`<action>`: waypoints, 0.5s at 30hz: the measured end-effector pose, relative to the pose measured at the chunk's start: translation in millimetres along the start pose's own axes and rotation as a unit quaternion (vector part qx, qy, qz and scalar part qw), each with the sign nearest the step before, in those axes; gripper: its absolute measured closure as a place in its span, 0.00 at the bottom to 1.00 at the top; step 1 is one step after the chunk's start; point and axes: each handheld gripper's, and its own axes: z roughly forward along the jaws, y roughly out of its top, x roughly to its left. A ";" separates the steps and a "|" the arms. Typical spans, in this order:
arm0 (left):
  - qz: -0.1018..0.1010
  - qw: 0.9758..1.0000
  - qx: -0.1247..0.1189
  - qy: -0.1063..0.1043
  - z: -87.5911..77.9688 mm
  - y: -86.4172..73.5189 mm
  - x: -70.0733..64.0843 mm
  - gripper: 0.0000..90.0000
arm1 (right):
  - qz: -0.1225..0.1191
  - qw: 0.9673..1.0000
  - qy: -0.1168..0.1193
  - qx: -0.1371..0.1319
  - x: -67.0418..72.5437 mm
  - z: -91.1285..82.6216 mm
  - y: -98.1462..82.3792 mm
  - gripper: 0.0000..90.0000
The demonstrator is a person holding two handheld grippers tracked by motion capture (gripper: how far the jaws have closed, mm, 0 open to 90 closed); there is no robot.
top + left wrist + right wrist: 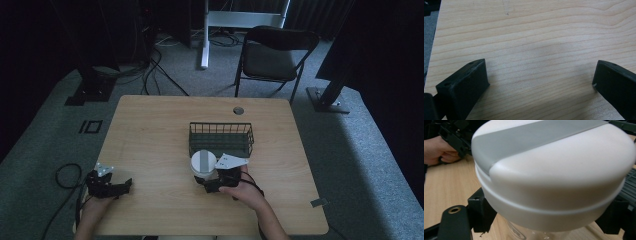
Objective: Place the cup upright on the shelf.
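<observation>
Right gripper view: right tool (214, 183) clamped on jar (203, 163) below white lid — lift straight, clear basket (221, 138) rim. Left tool (116, 187) spread apart, idle on surface (150, 150).

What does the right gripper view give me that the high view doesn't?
Right gripper view: the jar's clear glass body under the white lid, sitting between both black jaws. High view: the wire basket just beyond the jar, the folding chair, and the right gripper from above. Both show the lid's grey stripe, the wooden table and the left gripper far off to the side.
</observation>
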 end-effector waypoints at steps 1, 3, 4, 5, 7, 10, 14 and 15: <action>0.000 1.000 0.000 0.000 0.0 0.0 -0.1 0.00 | 0.000 1.000 0.000 0.000 0.0 0.0 0.0 0.20; 0.000 1.000 0.000 0.000 0.0 0.0 -0.1 0.00 | -0.004 1.000 -0.003 -0.003 -0.4 -1.6 2.4 0.20; 0.000 1.000 0.000 0.000 -0.1 0.0 -0.1 0.00 | -0.004 1.000 -0.007 -0.005 -1.0 -2.3 3.2 0.20; 0.000 1.000 0.000 0.000 -0.1 0.0 -0.1 0.00 | -0.007 1.000 -0.008 -0.007 -1.6 -2.9 3.9 0.20; 0.000 1.000 0.000 0.000 -0.1 0.0 -0.1 0.00 | -0.004 1.000 -0.008 -0.010 -2.4 -4.6 6.3 0.20; 0.000 1.000 0.000 0.000 -0.1 0.0 -0.1 0.00 | -0.006 1.000 -0.011 -0.011 -3.0 -6.0 8.8 0.20; 0.000 1.000 0.000 0.000 -0.1 0.0 -0.1 0.00 | -0.004 1.000 -0.021 -0.021 -7.1 -10.9 17.9 0.20; -0.001 1.000 0.000 0.000 0.0 0.0 -0.1 0.00 | -0.004 1.000 -0.021 -0.021 -7.1 -10.9 17.9 0.20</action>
